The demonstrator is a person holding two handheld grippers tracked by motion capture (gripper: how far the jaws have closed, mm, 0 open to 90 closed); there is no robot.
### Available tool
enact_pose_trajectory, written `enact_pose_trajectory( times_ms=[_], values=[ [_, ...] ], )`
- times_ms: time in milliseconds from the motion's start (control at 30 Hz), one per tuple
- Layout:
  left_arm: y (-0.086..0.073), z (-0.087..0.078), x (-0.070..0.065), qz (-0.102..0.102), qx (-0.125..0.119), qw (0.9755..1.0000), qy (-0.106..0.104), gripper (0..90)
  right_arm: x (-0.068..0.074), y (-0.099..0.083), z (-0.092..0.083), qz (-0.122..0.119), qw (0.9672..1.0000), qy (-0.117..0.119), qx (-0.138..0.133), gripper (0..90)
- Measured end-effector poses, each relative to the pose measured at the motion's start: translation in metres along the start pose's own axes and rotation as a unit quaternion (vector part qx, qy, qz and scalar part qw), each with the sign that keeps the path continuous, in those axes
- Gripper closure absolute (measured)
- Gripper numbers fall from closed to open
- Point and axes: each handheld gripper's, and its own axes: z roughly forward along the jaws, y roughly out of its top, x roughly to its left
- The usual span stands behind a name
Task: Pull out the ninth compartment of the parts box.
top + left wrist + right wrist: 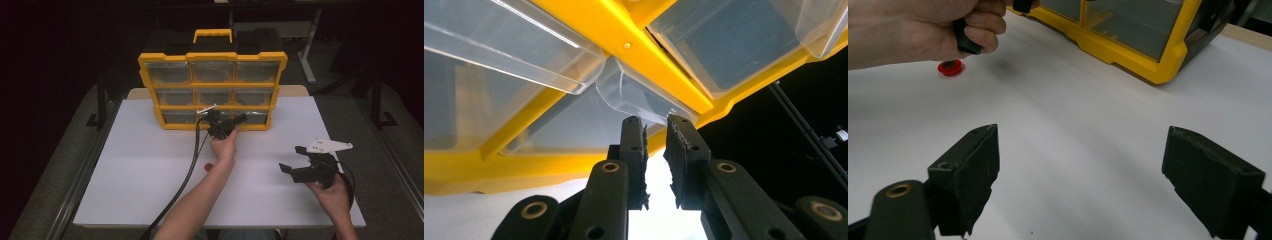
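A yellow organizer (pixel 212 56) with clear drawers stands upright at the back of the white table (pixel 145 170). My left gripper (pixel 243 119) reaches its bottom row, held by a hand. In the left gripper view the left gripper (pixel 655 122) has its jaws nearly together, pinching the clear lip of a drawer handle (pixel 634 95) at the tips. My right gripper (pixel 291 158) hovers over the table's right side, open and holding nothing. In its own view the right gripper (pixel 1080 165) has its jaws wide apart above bare table.
A small red ring (pixel 208 166) lies on the table under the left forearm, and the red ring (pixel 950 67) appears beside the hand. A black cable (pixel 187 175) trails from the left gripper toward the front edge. Dark floor surrounds the table.
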Motion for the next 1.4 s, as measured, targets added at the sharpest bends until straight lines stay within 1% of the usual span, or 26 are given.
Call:
enact_pose_trajectory(
  times_ms=[300, 400, 733, 967, 1033, 1067, 1167, 1200, 1233, 1267, 1300, 1333, 1367, 1400],
  values=[
    [-0.003, -0.004, -0.001, -0.001, 0.005, 1.0, -0.008, 77.9, 0.0, -0.001, 0.001, 0.001, 1.0, 0.0, 0.002, 14.4],
    [-0.004, -0.006, -0.002, 0.001, 0.007, 1.0, -0.007, 77.8, 0.0, -0.001, 0.0, 0.002, 1.0, -0.001, 0.0, 14.4],
    [-0.013, -0.015, -0.006, 0.0, 0.014, 0.9997, -0.018, 78.0, -0.001, -0.003, 0.001, 0.003, 1.0, -0.002, 0.004, 14.4],
    [-0.017, -0.019, -0.008, 0.001, 0.018, 0.9996, -0.022, 78.1, 0.0, -0.003, 0.001, 0.003, 1.0, -0.002, 0.004, 14.4],
    [-0.018, -0.02, -0.009, 0.003, 0.02, 0.9996, -0.02, 78.1, 0.0, -0.003, 0.001, 0.003, 1.0, -0.002, 0.005, 14.4],
    [-0.018, -0.02, -0.009, 0.009, 0.019, 0.9996, -0.021, 78.4, 0.0, -0.003, 0.002, 0.002, 1.0, -0.002, 0.006, 14.4],
    [-0.017, -0.021, -0.009, 0.034, 0.03, 0.9989, -0.014, 78.6, 0.0, -0.003, 0.003, 0.001, 1.0, -0.001, 0.008, 14.4],
    [-0.017, -0.022, -0.012, 0.065, 0.048, 0.9967, -0.002, 74.2, 0.0, -0.004, 0.003, 0.002, 1.0, 0.0, 0.009, 14.4],
    [-0.017, -0.022, -0.012, 0.065, 0.048, 0.9967, -0.002, 71.4, 0.0, -0.004, 0.003, 0.001, 1.0, -0.002, 0.009, 14.4],
    [-0.017, -0.023, -0.014, 0.082, 0.059, 0.9949, -0.001, 68.7, -0.001, -0.004, 0.003, 0.003, 1.0, -0.003, 0.007, 14.4],
    [-0.017, -0.024, -0.016, 0.096, 0.066, 0.9931, 0.002, 68.7, -0.001, -0.004, 0.003, 0.003, 1.0, -0.003, 0.007, 14.4],
    [-0.017, -0.025, -0.019, 0.124, 0.074, 0.9895, 0.005, 64.5, -0.001, -0.005, 0.001, 0.004, 1.0, -0.004, 0.007, 14.4],
    [-0.017, -0.026, -0.022, 0.143, 0.08, 0.9865, 0.006, 62.7, -0.001, -0.005, 0.001, 0.005, 1.0, -0.004, 0.007, 14.4],
    [-0.016, -0.028, -0.026, 0.178, 0.094, 0.9795, 0.012, 59.7, -0.002, -0.005, 0.0, 0.002, 1.0, -0.006, 0.005, 14.4]
  ],
)
